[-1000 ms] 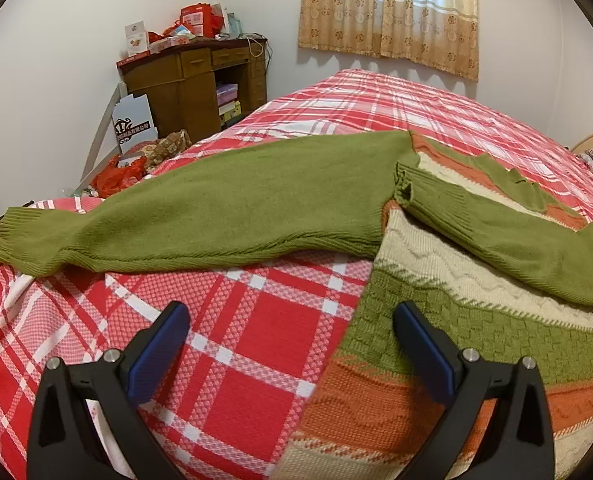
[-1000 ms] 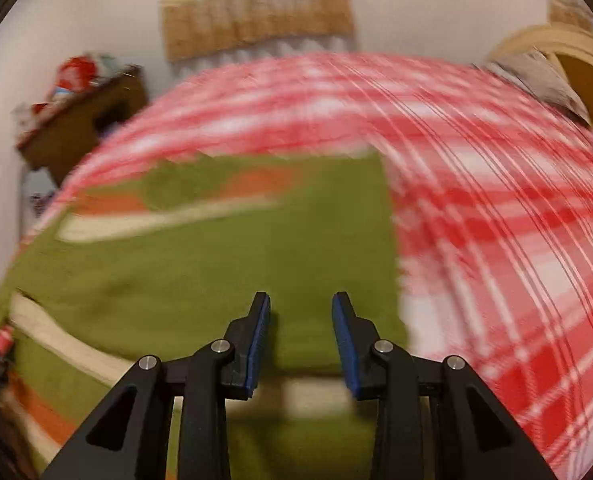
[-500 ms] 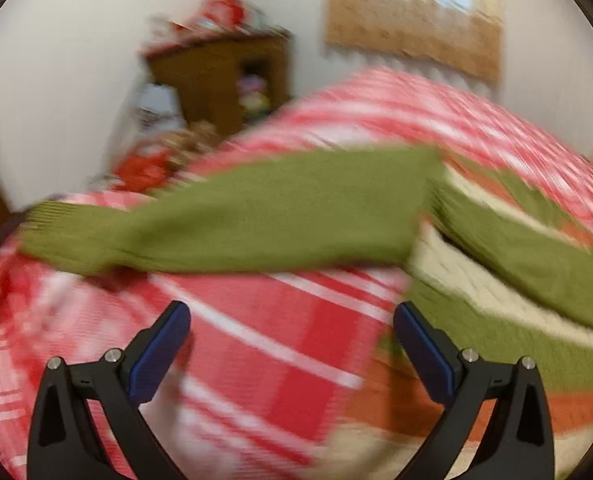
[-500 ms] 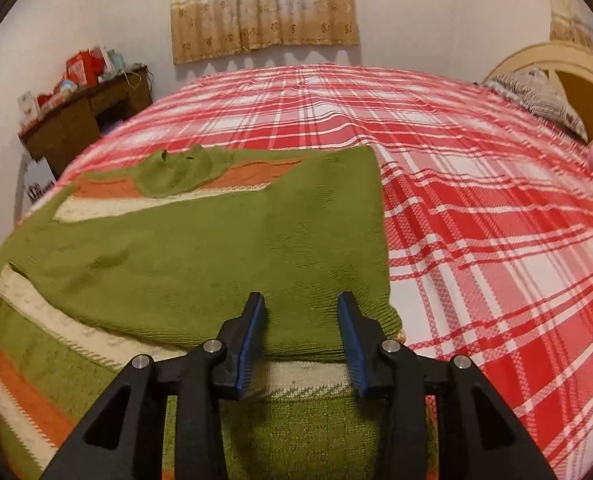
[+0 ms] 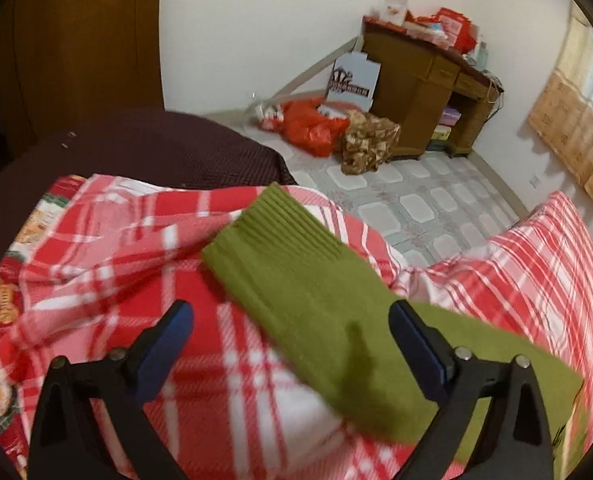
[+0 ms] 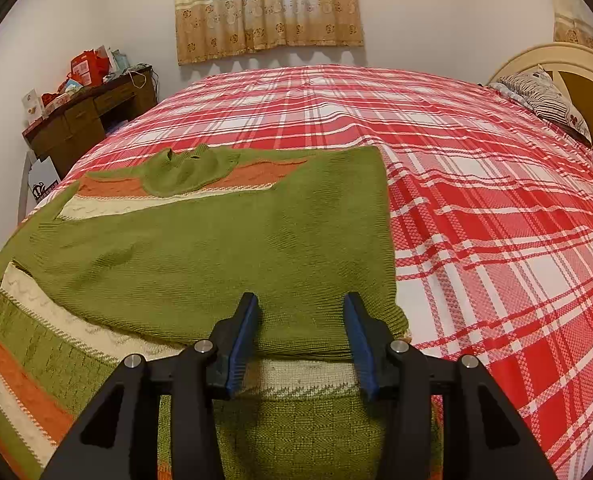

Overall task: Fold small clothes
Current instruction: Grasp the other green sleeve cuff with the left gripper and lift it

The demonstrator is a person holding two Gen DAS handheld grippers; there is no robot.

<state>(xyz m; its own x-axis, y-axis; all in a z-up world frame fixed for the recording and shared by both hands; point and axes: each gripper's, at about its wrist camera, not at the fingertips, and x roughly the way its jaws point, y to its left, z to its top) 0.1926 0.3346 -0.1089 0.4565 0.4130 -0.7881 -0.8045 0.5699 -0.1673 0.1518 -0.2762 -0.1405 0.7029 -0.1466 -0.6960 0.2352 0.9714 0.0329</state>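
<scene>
A green, cream and orange knitted sweater lies flat on the red plaid bed, one green sleeve folded across its body. My right gripper hovers just above that folded sleeve's cuff, its jaws opening with nothing pinched between them. In the left wrist view the other green sleeve stretches to the bed's corner, ribbed cuff farthest away. My left gripper hangs wide over this sleeve, jaws starting to close, the pads apart from the knit.
Beyond the bed's corner lie a tiled floor, a red bag and a brown bundle. A cluttered wooden desk stands by the wall. A dark brown door is at left. Pillows rest by the headboard.
My left gripper swung left and rolled, now facing the outstretched sleeve's cuff at the bed's corner. My right gripper's jaws widened while staying over the folded sleeve.
</scene>
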